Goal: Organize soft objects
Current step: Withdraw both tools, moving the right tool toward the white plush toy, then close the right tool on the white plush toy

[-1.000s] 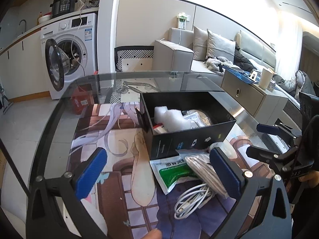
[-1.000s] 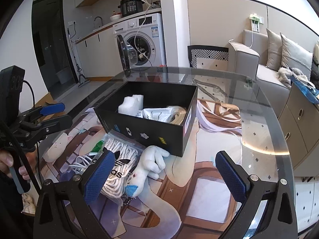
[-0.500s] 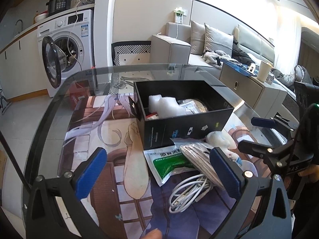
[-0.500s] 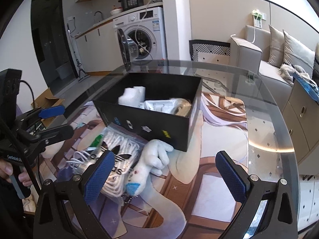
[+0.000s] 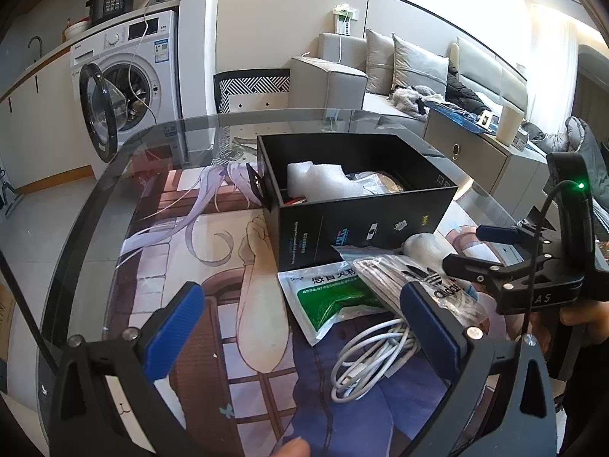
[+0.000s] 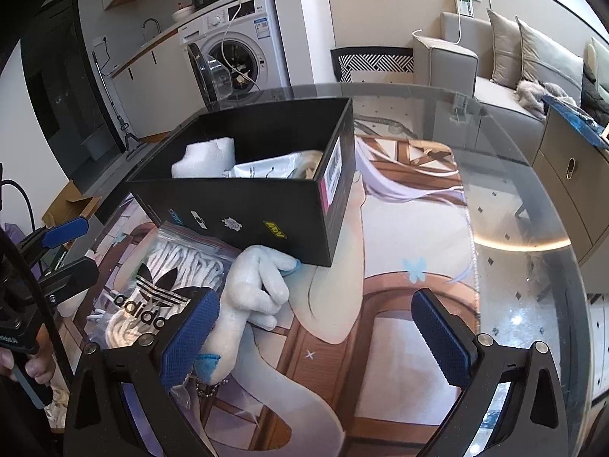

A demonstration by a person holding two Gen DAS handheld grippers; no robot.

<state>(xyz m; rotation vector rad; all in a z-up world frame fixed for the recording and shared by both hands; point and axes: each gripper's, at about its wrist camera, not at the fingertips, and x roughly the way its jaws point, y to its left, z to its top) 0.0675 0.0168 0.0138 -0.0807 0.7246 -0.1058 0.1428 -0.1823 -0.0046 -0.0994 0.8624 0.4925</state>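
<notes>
A black open box (image 5: 365,224) (image 6: 243,209) stands mid-table with white foam (image 5: 319,181) (image 6: 203,158) and a silver packet (image 6: 274,169) inside. In front of it lie a white plush toy (image 6: 251,297) (image 5: 422,245), a zip bag of white laces with an adidas logo (image 6: 160,289) (image 5: 415,278), a green-and-white sachet (image 5: 331,301) and a coiled white cable (image 5: 373,358). My left gripper (image 5: 300,335) is open above the sachet and cable. My right gripper (image 6: 316,339) is open, its left finger over the plush toy. Both are empty.
The round glass table (image 5: 114,175) has a printed anime mat (image 6: 399,266) on it. A washing machine (image 5: 125,87) with its door open stands behind, a grey sofa (image 5: 380,72) and a cabinet (image 6: 571,167) to the right.
Both grippers have moved closer to the table and the objects in front of the box. The right gripper's left finger now reaches over the plush toy. Both stay open.
</notes>
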